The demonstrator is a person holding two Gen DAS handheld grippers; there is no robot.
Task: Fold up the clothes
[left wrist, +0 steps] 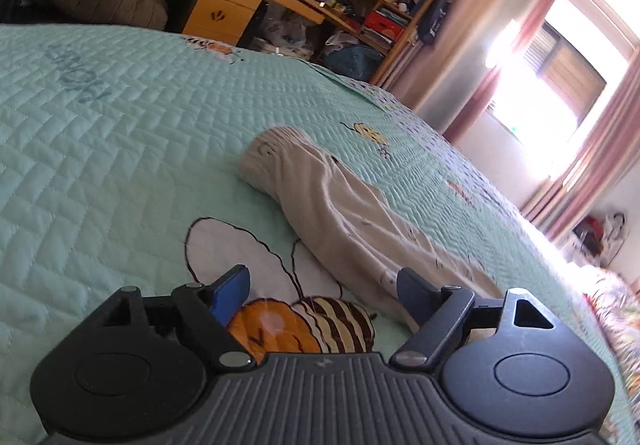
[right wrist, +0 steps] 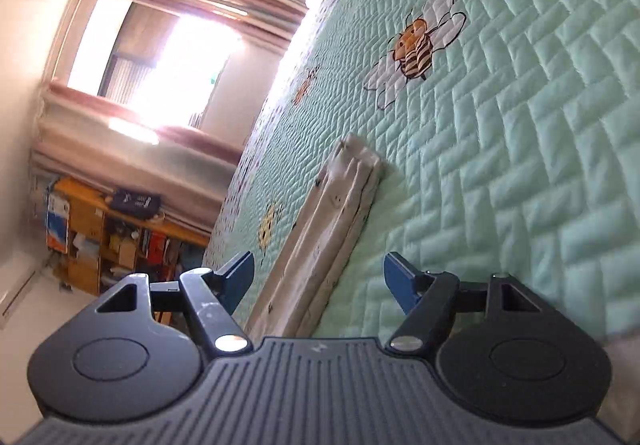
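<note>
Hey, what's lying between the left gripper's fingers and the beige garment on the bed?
Only the quilt with its embroidered bee, seen in the left wrist view; left gripper open, garment untouched.

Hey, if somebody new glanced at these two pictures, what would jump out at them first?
Probably the mint-green quilted bedspread filling both views, with its embroidered orange-and-brown striped bee on white wings. Next, the long folded beige garment lying across the spread, just ahead of both open grippers. Behind, the glaring sunlit window with pink curtains pulls the eye.
</note>
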